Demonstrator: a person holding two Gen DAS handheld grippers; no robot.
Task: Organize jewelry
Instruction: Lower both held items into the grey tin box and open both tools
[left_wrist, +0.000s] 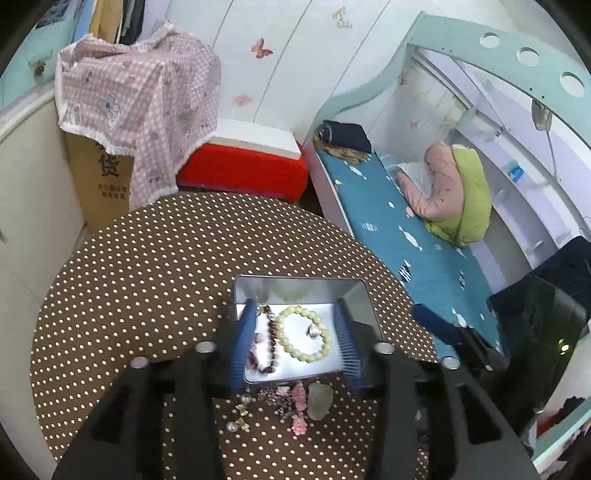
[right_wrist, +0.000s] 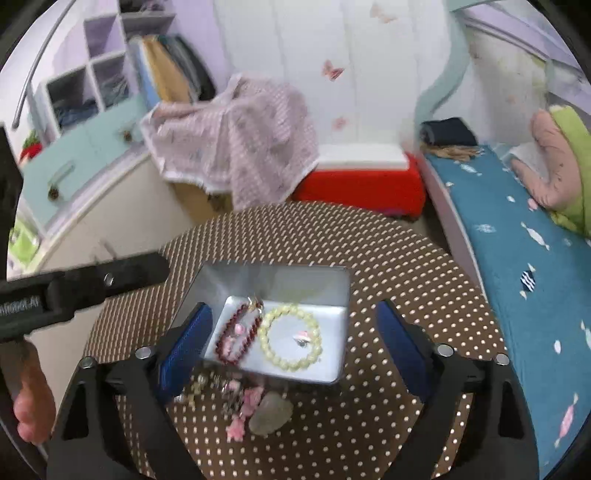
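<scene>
Two bracelets, pale-green beaded bracelet (left_wrist: 305, 336) and dark-red beaded bracelet (left_wrist: 271, 341), lie in the silver metal tin (left_wrist: 295, 291); both left tongs (left_wrist: 293, 345) and right tongs (right_wrist: 291, 347) are released; the near loose trinkets (right_wrist: 236, 400) are blurred.

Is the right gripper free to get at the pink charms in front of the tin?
Probably yes. The right gripper is open and empty, and the pink charms lie loose on the dotted cloth just ahead of it, outside the tin, with nothing covering them.

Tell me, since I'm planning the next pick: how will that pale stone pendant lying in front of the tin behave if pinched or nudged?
The pale stone pendant looks smooth and glossy, so it may slip between flat pads. It lies flat on the dotted tablecloth, so it will probably slide, not roll. It touches the pink charms, so a push likely drags them too.
</scene>
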